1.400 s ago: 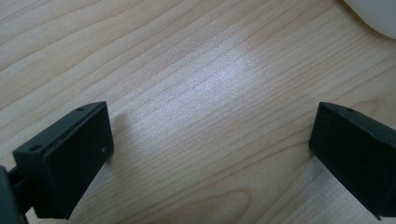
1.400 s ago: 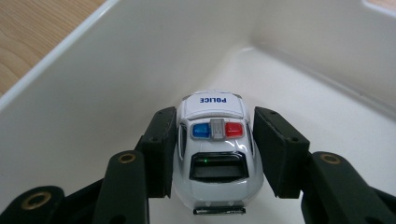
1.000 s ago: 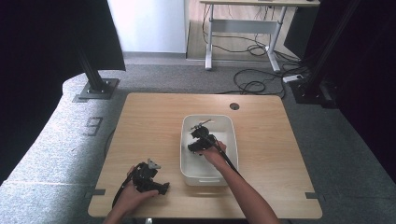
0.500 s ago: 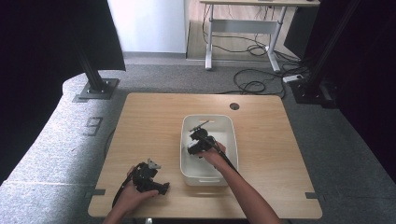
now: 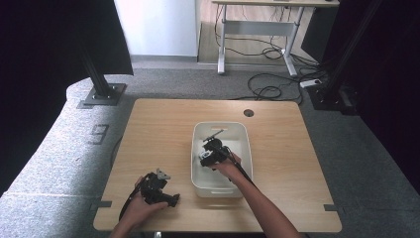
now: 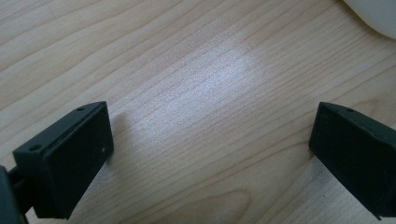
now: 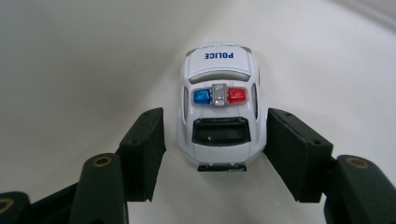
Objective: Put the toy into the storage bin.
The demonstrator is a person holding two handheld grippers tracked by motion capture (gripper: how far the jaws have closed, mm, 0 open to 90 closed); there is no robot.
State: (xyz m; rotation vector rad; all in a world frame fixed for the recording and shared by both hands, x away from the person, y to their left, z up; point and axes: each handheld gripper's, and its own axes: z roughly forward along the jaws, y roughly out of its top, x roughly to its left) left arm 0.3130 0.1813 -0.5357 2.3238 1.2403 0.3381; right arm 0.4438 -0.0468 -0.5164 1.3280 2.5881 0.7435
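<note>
My left gripper (image 5: 159, 188) rests on the wooden table (image 5: 158, 129), jaws spread wide over bare wood. My right gripper (image 7: 215, 140) sits inside the white bin (image 5: 198, 144); its jaws have just been opening, with the toy police car (image 7: 218, 107) standing between them on the bin floor, unpinched.

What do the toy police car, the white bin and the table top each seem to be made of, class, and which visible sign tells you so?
Toy police car: probably glossy plastic or painted metal; smooth white shell, clear coloured roof lights.
White bin: likely matte moulded plastic; rounded corners, seamless floor.
Table top: pale wood or wood-look laminate; lengthwise grain, soft sheen.
</note>
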